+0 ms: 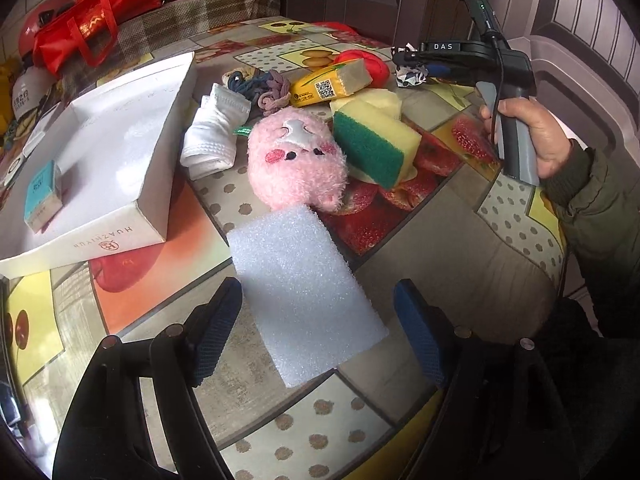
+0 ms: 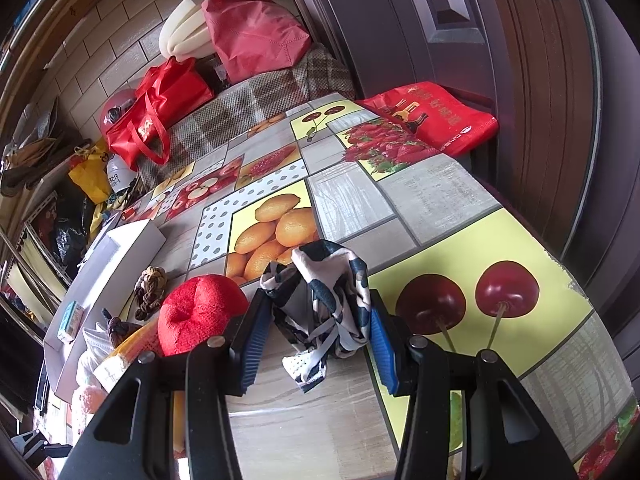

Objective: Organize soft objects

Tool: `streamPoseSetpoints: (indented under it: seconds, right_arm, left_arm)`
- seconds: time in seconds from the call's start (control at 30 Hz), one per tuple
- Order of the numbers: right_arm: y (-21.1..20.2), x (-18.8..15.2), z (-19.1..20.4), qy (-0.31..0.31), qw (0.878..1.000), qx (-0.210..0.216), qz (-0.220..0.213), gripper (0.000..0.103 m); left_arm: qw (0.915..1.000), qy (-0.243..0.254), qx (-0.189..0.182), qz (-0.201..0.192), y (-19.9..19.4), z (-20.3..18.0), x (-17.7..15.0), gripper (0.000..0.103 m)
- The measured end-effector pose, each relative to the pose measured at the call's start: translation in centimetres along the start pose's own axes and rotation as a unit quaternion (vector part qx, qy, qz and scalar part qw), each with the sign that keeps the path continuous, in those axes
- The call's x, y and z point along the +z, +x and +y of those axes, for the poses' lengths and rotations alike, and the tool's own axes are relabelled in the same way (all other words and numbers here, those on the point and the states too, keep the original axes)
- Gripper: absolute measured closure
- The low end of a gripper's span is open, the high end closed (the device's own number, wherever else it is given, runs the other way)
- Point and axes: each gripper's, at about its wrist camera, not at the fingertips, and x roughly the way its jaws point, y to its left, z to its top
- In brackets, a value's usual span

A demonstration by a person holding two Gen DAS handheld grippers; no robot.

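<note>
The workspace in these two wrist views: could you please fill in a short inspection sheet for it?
Surface: table under a fruit-print cloth.
Job's things: white foam sheet lying flat; pink plush toy leaning against the green-and-yellow sponge; white socks, hair ties and red plush nearby.
Clutter: open white box holding one small teal packet.
Grippers: left gripper open, straddling the foam sheet; right gripper shut on a patterned cloth.
Cables: one black lead on the right handle.
Surroundings: red bags, tiled wall, dark door.
</note>
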Motion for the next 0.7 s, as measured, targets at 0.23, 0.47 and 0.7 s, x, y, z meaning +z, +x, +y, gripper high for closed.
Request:
streamPoseSetpoints:
  seconds: [0.23,0.47,0.7]
  right_arm:
    - [-0.1,0.0,-0.1,0.001,1.000,0.001,-0.004,0.056]
    - [-1.4,-0.1,0.0,0.001,0.999,-0.002,-0.038,0.056]
    - [-5.8,-2.3,3.4,-0.074,0.988,-0.014,-0.132,0.056]
  left_arm:
    - [0.9990,0.018,0.039,-0.009,0.9,-0.2,0.0,0.038]
    - [0.9952,0.040,0.054,-0.071,-2.0,1.1,-1.7,0.040]
    - [0.9605,0.008,0.166,-0.223,-6.1,5.3,-2.3,0.040]
